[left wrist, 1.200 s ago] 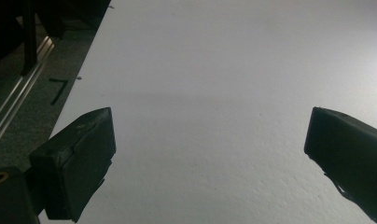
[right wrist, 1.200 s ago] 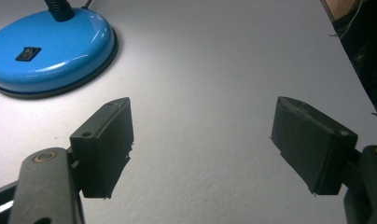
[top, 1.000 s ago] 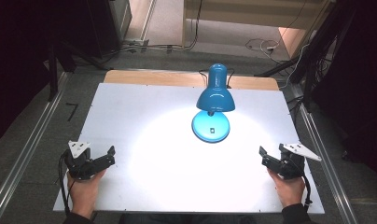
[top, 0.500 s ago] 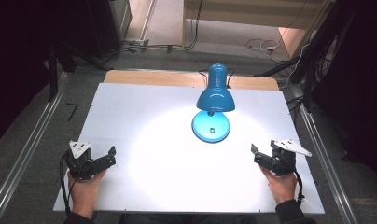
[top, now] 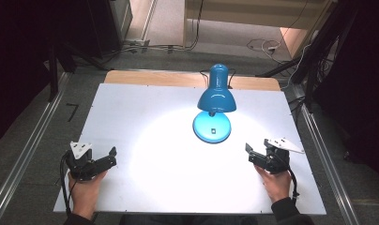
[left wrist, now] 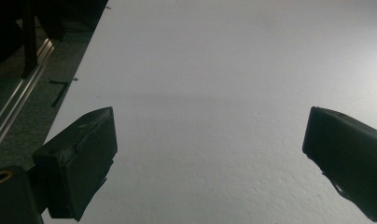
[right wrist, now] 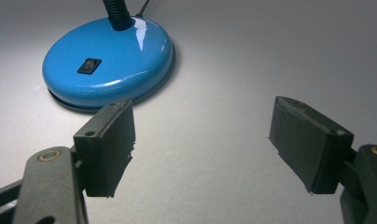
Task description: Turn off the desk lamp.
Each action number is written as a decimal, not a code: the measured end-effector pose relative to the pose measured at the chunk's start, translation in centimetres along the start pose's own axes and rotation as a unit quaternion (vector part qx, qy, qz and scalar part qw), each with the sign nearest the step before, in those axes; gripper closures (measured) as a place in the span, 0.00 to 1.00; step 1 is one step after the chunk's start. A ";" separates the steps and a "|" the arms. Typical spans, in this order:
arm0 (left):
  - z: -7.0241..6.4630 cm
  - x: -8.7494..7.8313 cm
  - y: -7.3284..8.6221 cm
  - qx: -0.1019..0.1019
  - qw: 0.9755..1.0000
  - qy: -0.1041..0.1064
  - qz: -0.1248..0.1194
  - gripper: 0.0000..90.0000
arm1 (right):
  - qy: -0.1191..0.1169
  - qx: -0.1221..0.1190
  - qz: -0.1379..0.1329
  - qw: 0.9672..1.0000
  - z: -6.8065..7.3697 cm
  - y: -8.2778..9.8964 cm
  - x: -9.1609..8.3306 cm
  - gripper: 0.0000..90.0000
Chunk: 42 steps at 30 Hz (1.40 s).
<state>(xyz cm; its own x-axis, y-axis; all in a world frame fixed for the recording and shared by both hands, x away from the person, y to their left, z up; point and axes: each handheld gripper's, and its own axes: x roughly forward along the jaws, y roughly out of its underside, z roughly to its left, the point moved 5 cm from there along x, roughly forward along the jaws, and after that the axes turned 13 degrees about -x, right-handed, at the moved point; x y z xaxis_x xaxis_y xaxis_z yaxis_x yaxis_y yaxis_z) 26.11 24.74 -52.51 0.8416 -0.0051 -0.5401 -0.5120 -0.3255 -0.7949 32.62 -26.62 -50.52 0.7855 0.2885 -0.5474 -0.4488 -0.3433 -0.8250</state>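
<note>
Blue enamel catches the eye in the high view: a glossy blue desk lamp with a round base stands lit on the white surface, right of centre and toward the far edge, its shade tipped down over its own round blue base and throwing a bright pool of light toward the person's side. The right gripper sits near the right front of the surface, with the base ahead of it and to its left; the left gripper rests at the left front, well apart from the lamp across the lit patch. The right hand is clearly the nearer one, so any reach for the lamp would likely fall to it, going forward and leftward.

In the left gripper view, the two black jaws stand wide apart with nothing between them, and bare white surface runs ahead, its left edge dropping to a dark metal rail.

In the right gripper view, that gripper's jaws also stand spread and empty. The base lies ahead and left of the gap, just past the left jaw, not touching it. A small black rocker switch sits on top of the base, facing the gripper, and the black flexible neck rises from the far side.

No container is on the surface.
</note>
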 end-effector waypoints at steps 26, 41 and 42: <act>0.1 0.0 0.0 0.000 1.000 -0.004 -0.002 0.04 | -0.024 -0.029 0.007 0.999 3.0 -1.4 2.0 0.25; 0.1 -0.1 0.0 -0.002 1.000 0.000 -0.003 0.04 | -0.030 -0.042 0.009 0.999 4.7 -2.6 3.2 0.19; 0.1 -0.1 0.0 -0.002 1.000 0.000 -0.003 0.04 | -0.029 -0.042 0.009 0.999 4.7 -2.6 3.2 0.19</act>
<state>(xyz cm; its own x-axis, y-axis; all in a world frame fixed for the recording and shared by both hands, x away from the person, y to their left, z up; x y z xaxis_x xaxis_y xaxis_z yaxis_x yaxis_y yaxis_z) 26.01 24.83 -52.46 0.8442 -0.0030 -0.5360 -0.5071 -0.3289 -0.7967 34.33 -20.54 -50.78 0.7503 0.3314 -0.5720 -0.4245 -0.4216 -0.8013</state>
